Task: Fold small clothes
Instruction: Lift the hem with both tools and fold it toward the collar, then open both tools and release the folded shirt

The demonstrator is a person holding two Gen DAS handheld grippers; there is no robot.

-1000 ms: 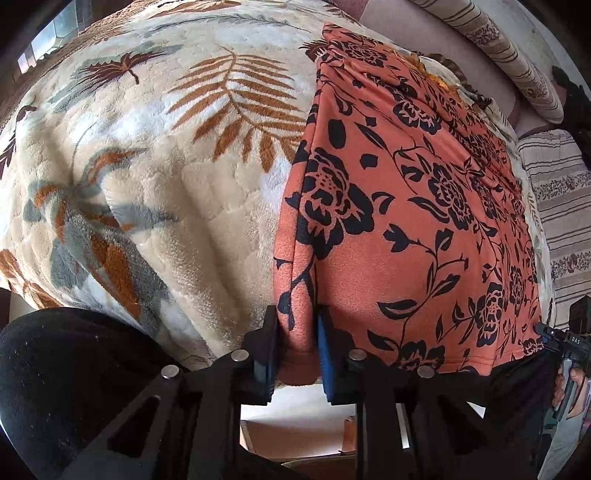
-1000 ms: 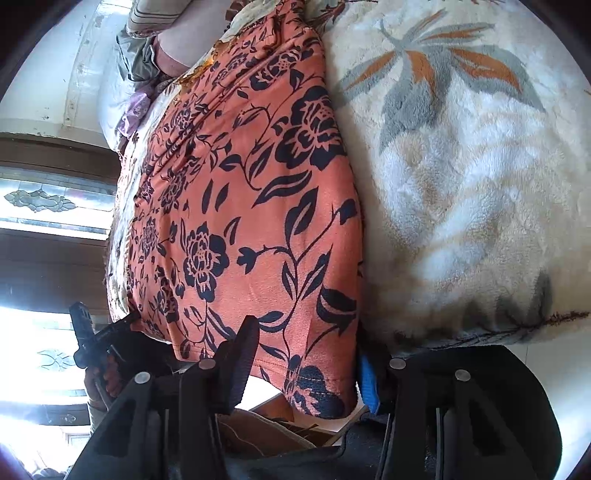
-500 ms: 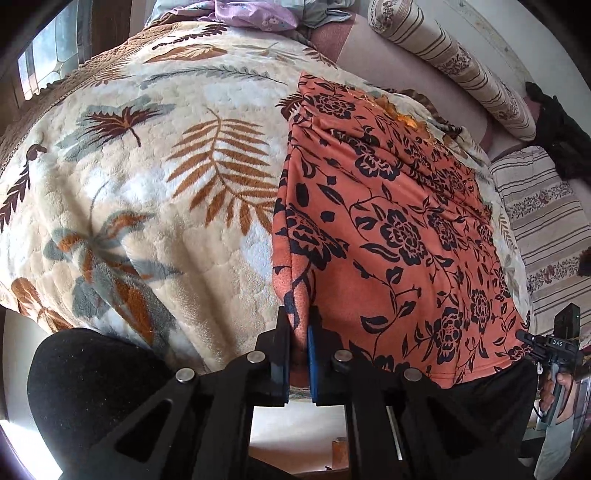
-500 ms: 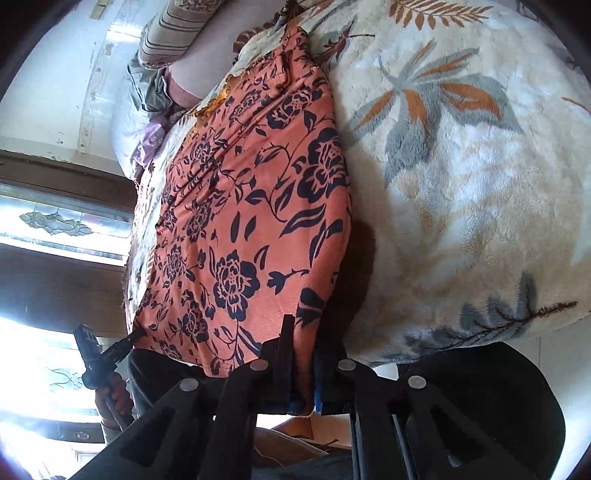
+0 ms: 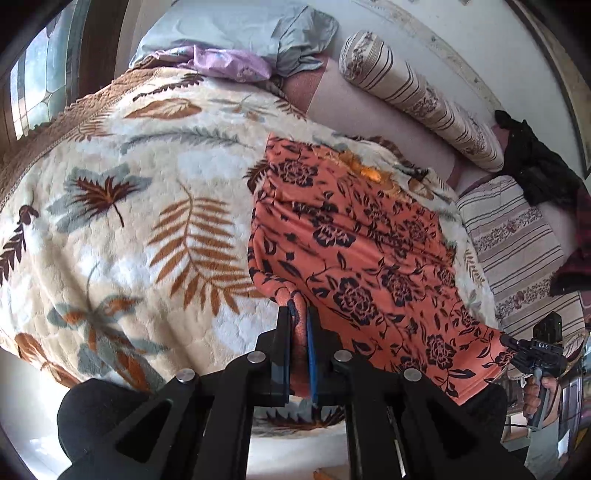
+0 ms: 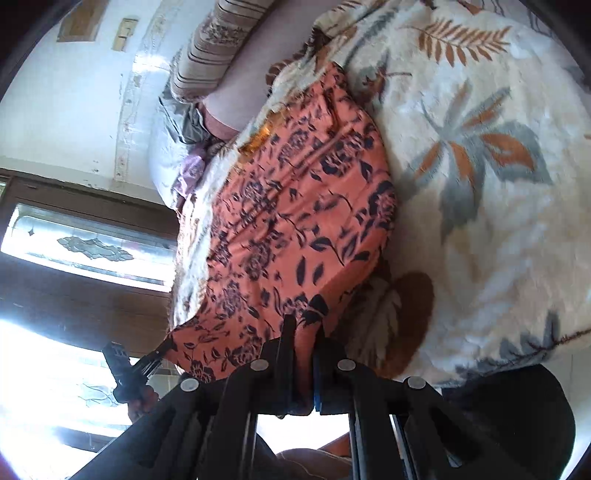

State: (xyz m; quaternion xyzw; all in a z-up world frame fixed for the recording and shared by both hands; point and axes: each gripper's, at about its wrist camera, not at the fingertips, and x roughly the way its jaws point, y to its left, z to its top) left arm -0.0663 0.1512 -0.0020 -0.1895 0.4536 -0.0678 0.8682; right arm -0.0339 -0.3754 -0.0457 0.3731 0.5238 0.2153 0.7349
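Your left claw (image 5: 299, 314) was clamped on the near left corner of the cloth (image 5: 362, 258), with the orange fabric bunched up between its blue-lined pads. Your right claw (image 6: 303, 325) was pinched tight on the other near corner, fabric caught between its jaws too. From the left wrist view you could see that right claw at the far corner of the hem, with your hand (image 5: 539, 391) on its grip.

The cloth, orange with dark flowers, lay lengthwise on the blanket (image 5: 122, 229), its near hem raised off the bed edge between your two claws while the far end still rested flat. The blanket, cream plush with rust and grey leaves, covered most of the bed and had a brown border on its far left side.

Beyond the cloth's far end, a long striped bolster (image 5: 417, 96) ran along the wall. Left of it sat a pale blue pillow (image 5: 251, 33), with a lilac piece of fabric (image 5: 221, 62) crumpled just in front. To the right of the cloth lay a striped bedcover (image 5: 517, 240), and a black garment (image 5: 535, 162) was heaped at its far end near the bolster. A window (image 6: 88, 251) with patterned glass stood on the left side of the bed. Nothing lay on top of the cloth, and the blanket beside it on the left was bare. The right wrist view was blurred, so finer detail there was unclear.
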